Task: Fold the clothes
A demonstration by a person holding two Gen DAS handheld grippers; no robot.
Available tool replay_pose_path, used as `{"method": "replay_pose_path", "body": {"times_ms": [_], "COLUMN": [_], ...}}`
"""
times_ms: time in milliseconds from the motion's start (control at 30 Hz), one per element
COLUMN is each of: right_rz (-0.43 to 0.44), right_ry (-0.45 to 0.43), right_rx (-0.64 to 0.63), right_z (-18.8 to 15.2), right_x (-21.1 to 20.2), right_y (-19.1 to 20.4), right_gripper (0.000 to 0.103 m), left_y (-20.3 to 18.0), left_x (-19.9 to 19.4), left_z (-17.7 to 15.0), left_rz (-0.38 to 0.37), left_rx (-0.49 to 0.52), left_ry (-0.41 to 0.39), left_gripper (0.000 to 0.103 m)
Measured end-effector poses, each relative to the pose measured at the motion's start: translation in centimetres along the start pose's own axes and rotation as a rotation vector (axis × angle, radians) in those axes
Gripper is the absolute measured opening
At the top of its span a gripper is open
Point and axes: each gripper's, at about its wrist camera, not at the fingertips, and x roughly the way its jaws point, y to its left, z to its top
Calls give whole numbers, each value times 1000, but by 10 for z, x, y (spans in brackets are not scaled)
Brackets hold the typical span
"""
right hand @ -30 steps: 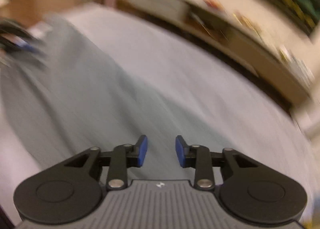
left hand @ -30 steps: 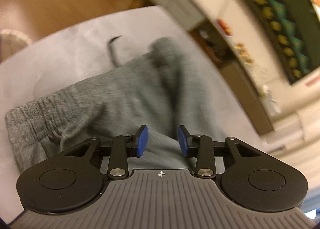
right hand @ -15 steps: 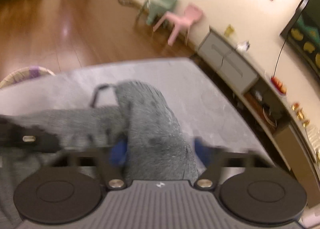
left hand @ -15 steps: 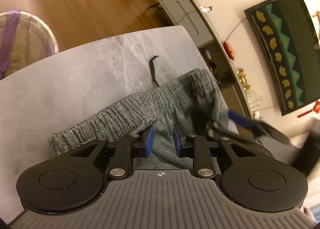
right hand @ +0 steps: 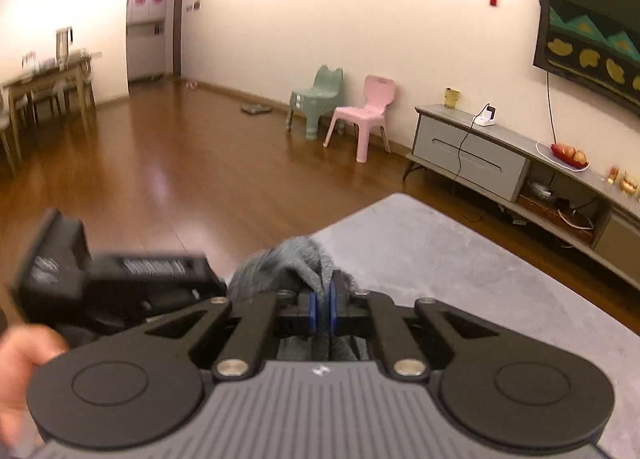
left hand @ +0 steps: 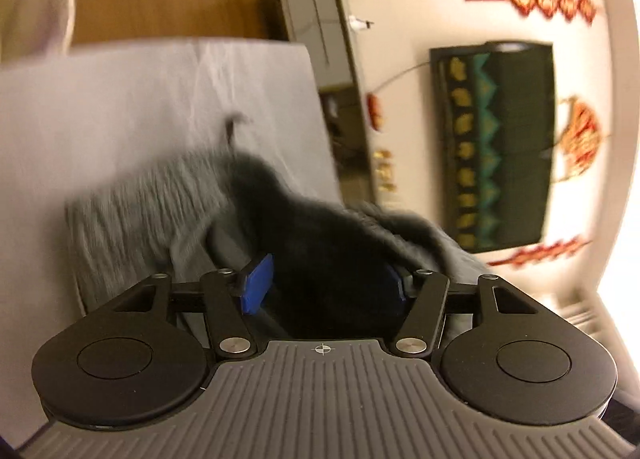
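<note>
On the grey bench point(left hand: 160, 99) lies the grey knit garment point(left hand: 152, 203), its ribbed band toward the left, blurred in the left wrist view. Right claw point(right hand: 322, 313) points level across the bench, its blue pads pressed together on a raised fold of the garment point(right hand: 296, 259). Left claw point(left hand: 324, 283) has its pads wide apart, dark cloth bunched between them without being gripped. At the near left, a hand point(right hand: 24, 351) holds the left tool.

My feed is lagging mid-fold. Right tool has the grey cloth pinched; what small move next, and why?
Probably close the left tool on the grey garment: its jaws stand wide open around a dark bunch of fabric, while the right tool alone grips.
</note>
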Motion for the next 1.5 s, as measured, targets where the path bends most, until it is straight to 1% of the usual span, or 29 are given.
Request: {"method": "replay_pose_path", "body": {"times_ms": [33, 100, 167, 267, 367, 433, 533, 600, 700, 800, 833, 867, 900, 933, 967, 1000, 1067, 1100, 1133, 1167, 1233, 1300, 1333, 1367, 1400, 1433, 1500], "right_rz": [-2, -10, -18, -36, -53, -69, -67, -56, -30, -14, -1, 22, 45, 68, 94, 119, 162, 167, 146, 106, -7, -108, -152, -195, -218, -243, -292], "right_ry": [8, 10, 10, 13, 25, 37, 57, 61, 52, 47, 51, 52, 57, 62, 68, 56, 37, 37, 48, 71, 140, 200, 217, 233, 239, 238, 236], "right_rx": [2, 18, 34, 27, 26, 24, 51, 56, 58, 60, 60, 56, 49, 42, 42, 58, 83, 80, 65, 52, 48, 50, 29, 8, -24, -65, -146], "right_z": [-3, -6, -7, -12, -17, -22, -27, -29, -30, -30, -30, -30, -32, -34, -37, -44, -60, -71, -88, -102, -137, -170, -182, -194, -201, -203, -208], "right_x": [5, 7, 7, 3, 9, 16, 24, 28, 26, 26, 25, 24, 20, 17, 9, -5, -37, -50, -64, -73, -90, -103, -109, -114, -118, -117, -116], "right_y": [5, 7, 6, 10, 11, 10, 3, 2, 6, 8, 8, 8, 9, 9, 6, 1, -13, -21, -30, -38, -59, -78, -81, -84, -83, -80, -74], "right_gripper": [6, 6, 6, 6, 7, 7, 7, 7, 7, 7, 7, 7, 7, 9, 17, 19, 48, 51, 53, 53, 53, 53, 53, 53, 53, 53, 52], "left_y": [4, 10, 12, 13, 11, 11, 9, 7, 4, 0, -1, -2, -3, -4, -5, -6, -9, -10, -11, -12, -14, -17, -23, -29, -33, -36, -41], "left_x": [-3, -9, -11, -9, -10, -13, -17, -15, -7, -11, -13, -15, -17, -19, -22, -24, -28, -30, -33, -35, -38, -34, -30, -26, -22, -18, -10], "left_z": [-2, -4, -6, -11, -15, -16, -16, -17, -22, -16, -13, -10, -7, -4, -1, 2, 8, 11, 14, 16, 21, 18, 15, 12, 10, 7, 1], "left_rz": [-19, -28, -24, -53, -82, -115, -140, -142, -124, -75, -56, -36, -17, 2, 21, 41, 79, 99, 118, 137, 171, 183, 178, 173, 179, 195, 229], "left_rx": [-36, -80, -102, -162, -196, -218, -223, -215, -203, -149, -128, -106, -84, -63, -41, -19, 24, 46, 68, 90, 126, 144, 160, 176, 191, 204, 227], "left_ry": [0, -11, -18, -9, -31, -52, -83, -71, -37, -31, -31, -31, -31, -31, -31, -31, -31, -31, -31, -31, -29, -21, -15, -10, -6, -5, -5], "left_gripper": [59, 72, 78, 79, 82, 85, 88, 89, 89, 88, 86, 72, 35, 11, 8, 7, 7, 7, 7, 7, 7, 13, 16, 31, 46, 49, 49]}}
